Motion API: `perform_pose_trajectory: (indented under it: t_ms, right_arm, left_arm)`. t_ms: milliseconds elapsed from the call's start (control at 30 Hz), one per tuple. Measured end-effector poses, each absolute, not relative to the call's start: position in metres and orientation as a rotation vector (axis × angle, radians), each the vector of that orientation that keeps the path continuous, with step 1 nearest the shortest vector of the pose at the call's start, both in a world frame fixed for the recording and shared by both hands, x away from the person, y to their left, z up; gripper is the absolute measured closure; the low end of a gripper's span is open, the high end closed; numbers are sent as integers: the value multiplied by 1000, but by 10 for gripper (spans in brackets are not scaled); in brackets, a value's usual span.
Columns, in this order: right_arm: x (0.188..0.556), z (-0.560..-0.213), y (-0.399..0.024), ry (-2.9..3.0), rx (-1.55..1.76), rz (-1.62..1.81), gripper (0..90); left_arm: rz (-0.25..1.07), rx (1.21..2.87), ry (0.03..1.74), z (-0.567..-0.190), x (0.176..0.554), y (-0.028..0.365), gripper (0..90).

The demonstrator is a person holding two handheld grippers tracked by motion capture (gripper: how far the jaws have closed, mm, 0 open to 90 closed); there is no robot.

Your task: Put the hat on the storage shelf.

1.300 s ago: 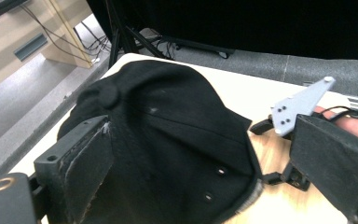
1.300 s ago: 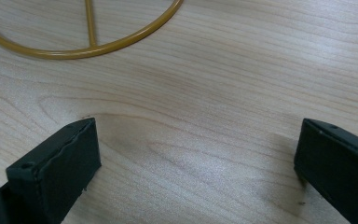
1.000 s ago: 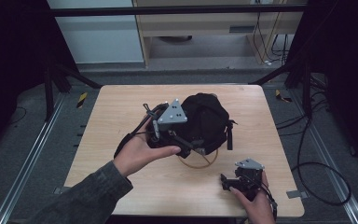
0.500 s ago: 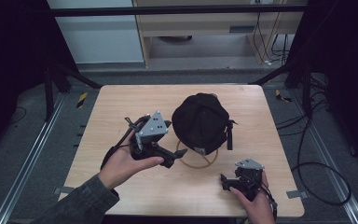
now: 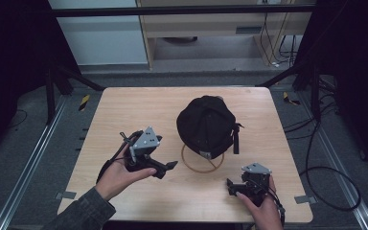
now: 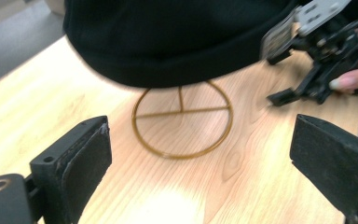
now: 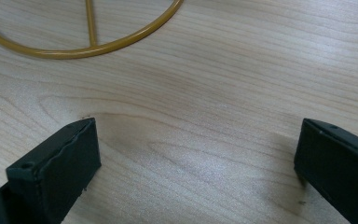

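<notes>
A black cap (image 5: 206, 127) sits on a gold wire stand (image 5: 202, 163) at the center of the counter (image 5: 124, 110). The left hand-held gripper (image 5: 165, 167), lower left, and right hand-held gripper (image 5: 230, 186), lower right, both gape empty.

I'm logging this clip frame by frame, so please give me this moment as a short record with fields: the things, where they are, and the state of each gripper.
main thing: black cap, sitting on a gold wire stand
stand base: round ring flat on the wooden table
left gripper: open, holding nothing, just left of the stand, apart from the cap
right gripper: open, holding nothing, low over the table near its front edge, right of the stand
contact: neither gripper touches the cap or the stand
</notes>
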State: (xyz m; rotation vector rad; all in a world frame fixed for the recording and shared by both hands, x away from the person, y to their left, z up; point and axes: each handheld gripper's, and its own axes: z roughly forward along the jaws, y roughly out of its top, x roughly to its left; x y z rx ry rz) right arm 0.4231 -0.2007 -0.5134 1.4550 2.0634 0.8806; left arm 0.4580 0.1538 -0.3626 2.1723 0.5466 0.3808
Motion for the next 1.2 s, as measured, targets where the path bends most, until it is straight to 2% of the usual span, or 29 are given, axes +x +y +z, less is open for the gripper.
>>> perform_pose_trajectory:
  t_ms: [533, 1200]
  right_arm:
    - [423, -513, -201, 2063, 1453, 879, 4]
    - [423, -513, -201, 2063, 1453, 879, 4]
  left_arm:
    - [443, 2221, 672, -420, 473, 198, 50]
    - [453, 2266, 788, -463, 476, 239, 48]
